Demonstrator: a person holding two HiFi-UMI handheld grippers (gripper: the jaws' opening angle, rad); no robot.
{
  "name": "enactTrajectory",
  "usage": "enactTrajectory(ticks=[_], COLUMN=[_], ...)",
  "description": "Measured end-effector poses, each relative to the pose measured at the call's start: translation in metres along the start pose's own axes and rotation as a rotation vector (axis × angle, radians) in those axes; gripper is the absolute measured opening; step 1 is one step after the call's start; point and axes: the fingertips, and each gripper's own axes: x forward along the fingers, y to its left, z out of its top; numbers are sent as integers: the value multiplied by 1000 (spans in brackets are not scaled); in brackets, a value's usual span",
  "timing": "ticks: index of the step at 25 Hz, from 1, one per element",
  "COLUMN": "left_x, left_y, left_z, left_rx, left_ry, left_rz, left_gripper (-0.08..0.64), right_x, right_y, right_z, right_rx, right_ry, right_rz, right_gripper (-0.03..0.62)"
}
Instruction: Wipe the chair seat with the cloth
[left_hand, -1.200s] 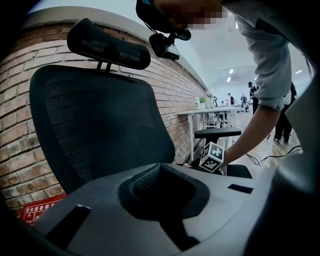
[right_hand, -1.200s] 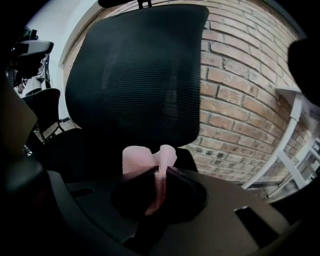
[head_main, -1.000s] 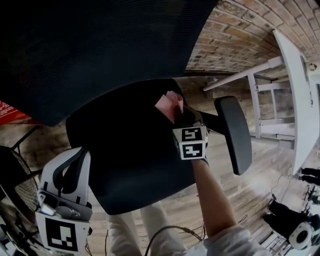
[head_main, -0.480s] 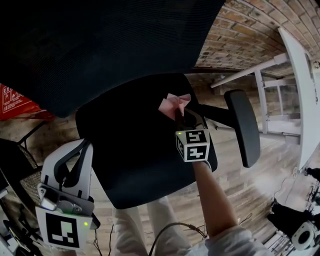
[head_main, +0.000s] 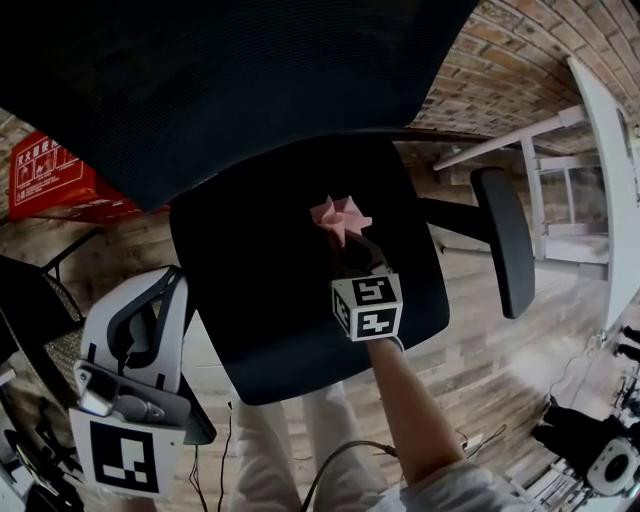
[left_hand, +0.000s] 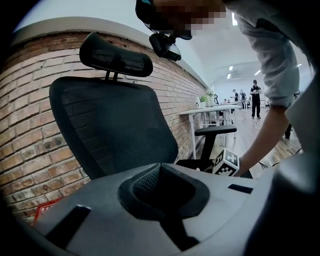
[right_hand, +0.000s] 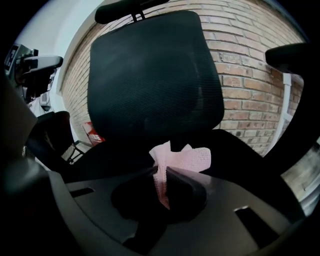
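Observation:
The black chair seat (head_main: 262, 290) fills the middle of the head view, under the mesh backrest (head_main: 220, 80). My right gripper (head_main: 346, 240) is shut on a crumpled pink cloth (head_main: 339, 217), which rests on the middle-right of the seat. In the right gripper view the cloth (right_hand: 181, 159) sticks up from the closed jaws of the gripper (right_hand: 160, 174), with the seat (right_hand: 245, 147) and backrest (right_hand: 155, 75) beyond. My left gripper (head_main: 150, 300) hangs off the seat's left edge, shut with nothing in it. The left gripper (left_hand: 162, 169) faces the backrest (left_hand: 115, 125) from the side.
The chair's right armrest (head_main: 505, 245) stands just right of the cloth. A red box (head_main: 52, 172) lies by the brick wall (head_main: 500, 70) at left. A white table (head_main: 605, 140) runs along the right edge. Wood floor (head_main: 500, 370) surrounds the chair.
My right gripper has dragged the pink cloth leftward, from the seat's right edge near the armrest toward the seat's middle. The left gripper has stayed beside the seat.

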Motion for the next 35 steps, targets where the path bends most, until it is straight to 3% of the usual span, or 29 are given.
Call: enactTrajectory(ticks=[14,21,27,35], left_x=[-35,-43,-41,-27], left_y=[18,20,17,1], left_z=[-14,-17,-19,-7], left_rx=[0,0,10,19], left_ry=[-29,-31,-28,-33], left_rz=[13,20,10,-17], left_gripper=[18,18,18,18], right_x=[-5,-12,-14,-17], right_y=[177,243,254,217], right_z=[-30,-35,-38,-33], right_rx=[-110,-151,-174,-196], right_ry=[42,43,43,29], right_rz=[292,419,455,405], right_gripper=[58,58,58,58])
